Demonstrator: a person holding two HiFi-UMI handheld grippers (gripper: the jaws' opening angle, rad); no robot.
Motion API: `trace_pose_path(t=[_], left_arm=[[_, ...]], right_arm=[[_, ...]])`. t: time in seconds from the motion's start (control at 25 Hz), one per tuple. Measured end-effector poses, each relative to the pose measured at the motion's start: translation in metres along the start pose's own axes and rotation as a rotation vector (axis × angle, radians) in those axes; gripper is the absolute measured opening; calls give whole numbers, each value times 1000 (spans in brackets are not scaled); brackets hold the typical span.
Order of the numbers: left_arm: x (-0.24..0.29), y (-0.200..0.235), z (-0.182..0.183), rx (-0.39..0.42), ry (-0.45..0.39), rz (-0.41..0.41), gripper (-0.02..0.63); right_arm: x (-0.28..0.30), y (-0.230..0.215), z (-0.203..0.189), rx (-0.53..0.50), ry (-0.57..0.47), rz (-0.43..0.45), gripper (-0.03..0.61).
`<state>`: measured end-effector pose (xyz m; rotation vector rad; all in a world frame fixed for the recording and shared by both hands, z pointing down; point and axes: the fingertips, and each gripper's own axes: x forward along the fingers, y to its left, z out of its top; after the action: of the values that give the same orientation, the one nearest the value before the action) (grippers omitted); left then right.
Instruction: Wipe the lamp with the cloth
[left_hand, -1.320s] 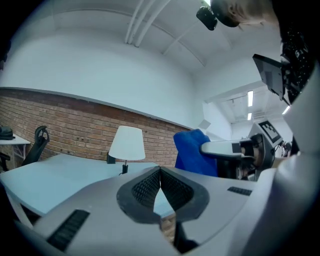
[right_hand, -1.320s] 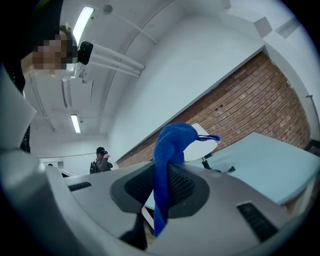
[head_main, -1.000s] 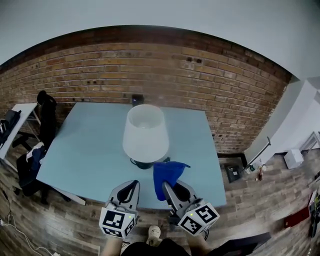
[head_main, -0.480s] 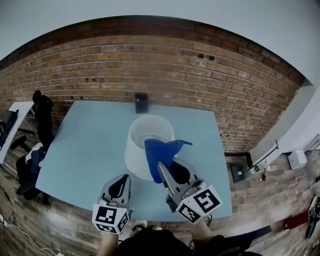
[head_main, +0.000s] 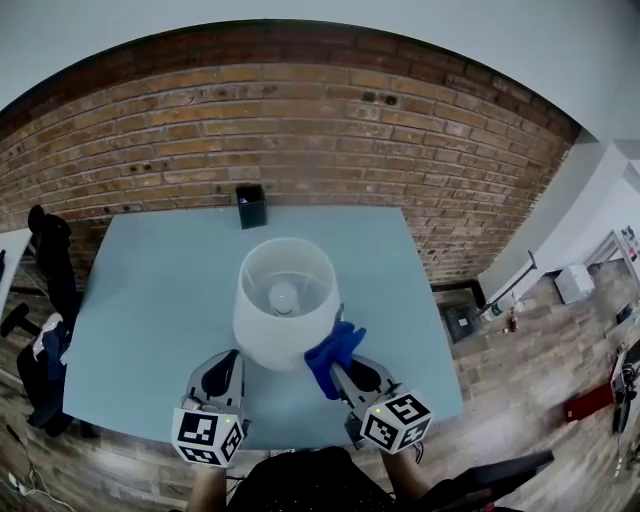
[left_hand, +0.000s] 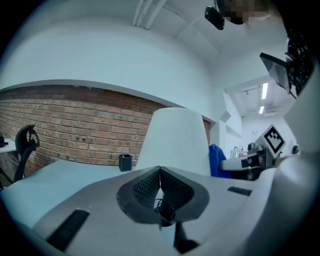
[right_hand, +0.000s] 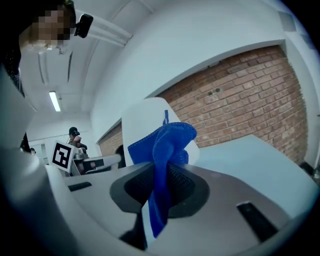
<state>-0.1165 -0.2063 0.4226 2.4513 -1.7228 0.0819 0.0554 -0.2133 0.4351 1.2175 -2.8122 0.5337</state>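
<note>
Where tool (right_hand: 161, 172) pinches, nubby cloth (right_hand: 166, 144); conical lamp (head_main: 265, 335)

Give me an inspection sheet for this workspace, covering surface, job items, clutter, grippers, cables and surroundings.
Surface: light blue table, no spills visible.
Job's things: white-shaded lamp upright mid-table; blue cloth by the shade's right side, contact unclear.
Clutter: small black box at the far edge.
Grippers: left gripper shut, empty; right gripper shut on the blue cloth.
Cables: nothing seen.
Surroundings: brick wall, wooden floor, black chair at left.
</note>
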Motion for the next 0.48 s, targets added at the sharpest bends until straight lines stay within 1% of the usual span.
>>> trace_pose_path(t=[0.08, 0.16, 0.24, 0.36, 0.44, 0.48], left_arm=[[2, 3, 0, 3, -1, -5, 11], [4, 9, 2, 1, -7, 0, 9], [6, 15, 6, -2, -19, 7, 9], [11, 26, 15, 16, -33, 21, 9], [17, 35, 23, 35, -38, 34, 9], [20, 39, 27, 42, -43, 40, 9]], right_arm=[[-5, -11, -7, 25, 18, -10, 60], [-13, -20, 9, 49, -26, -6, 60], [-20, -27, 46, 100, -107, 23, 60], [-20, -30, 115, 182, -220, 129, 60], [-13, -30, 156, 211, -261, 206, 60], [-9, -28, 172, 220, -263, 242, 60]])
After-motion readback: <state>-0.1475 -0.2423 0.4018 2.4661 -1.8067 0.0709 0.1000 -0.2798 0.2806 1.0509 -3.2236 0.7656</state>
